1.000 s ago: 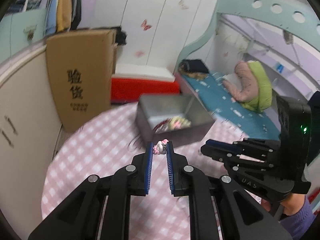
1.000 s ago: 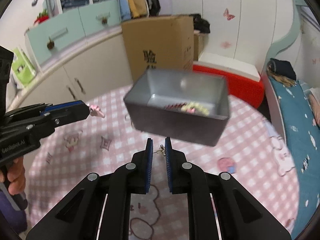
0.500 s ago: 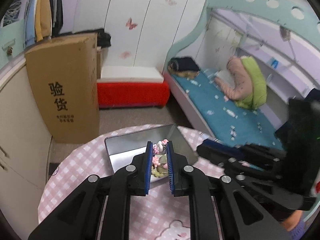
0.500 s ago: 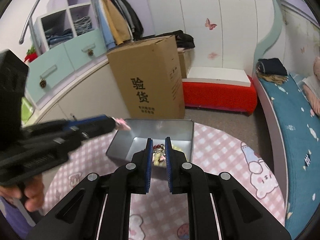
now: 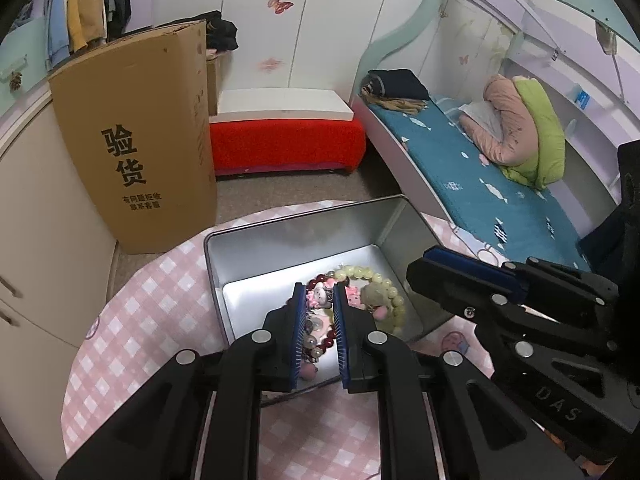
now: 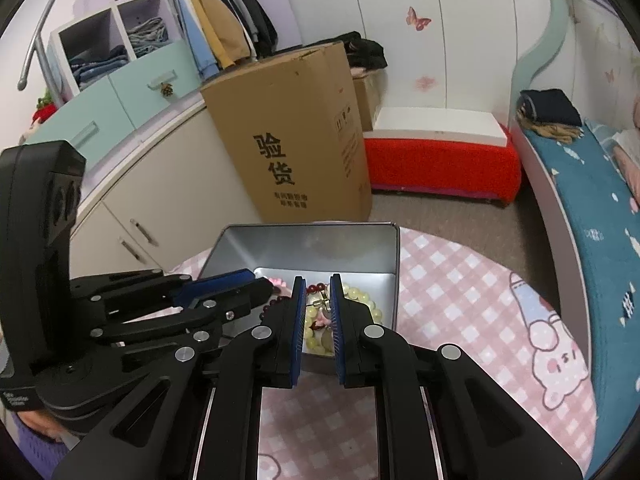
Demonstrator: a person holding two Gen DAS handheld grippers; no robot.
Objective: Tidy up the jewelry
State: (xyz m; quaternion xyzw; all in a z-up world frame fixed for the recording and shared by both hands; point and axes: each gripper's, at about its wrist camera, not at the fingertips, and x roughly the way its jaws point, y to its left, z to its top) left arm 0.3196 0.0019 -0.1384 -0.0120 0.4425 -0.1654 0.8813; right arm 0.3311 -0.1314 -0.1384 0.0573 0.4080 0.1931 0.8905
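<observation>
Jewelry is gathered in an open silver tin (image 5: 280,248) on a round table (image 5: 132,320) with a pink checked cloth, and both grippers are poised over it, probably to drop in two more small pieces.

Nearest in the left wrist view, the left gripper (image 5: 319,296) has its jaws narrowed to a slim gap, pinching a small pink and white cat charm (image 5: 319,295) between the tips, above the tin's floor. Beside it, the right gripper (image 6: 317,301) also holds its jaws close together, clamping a tiny gold earring (image 6: 320,303) at the tips.

Below them, inside the tin, lie a pale bead bracelet (image 5: 384,284) and a dark red bead bracelet (image 5: 316,279), with other small pink pieces I cannot identify.

Beyond the table stand a tall cardboard box (image 6: 292,132), a red bench (image 6: 440,160) and a bed (image 5: 480,184).
</observation>
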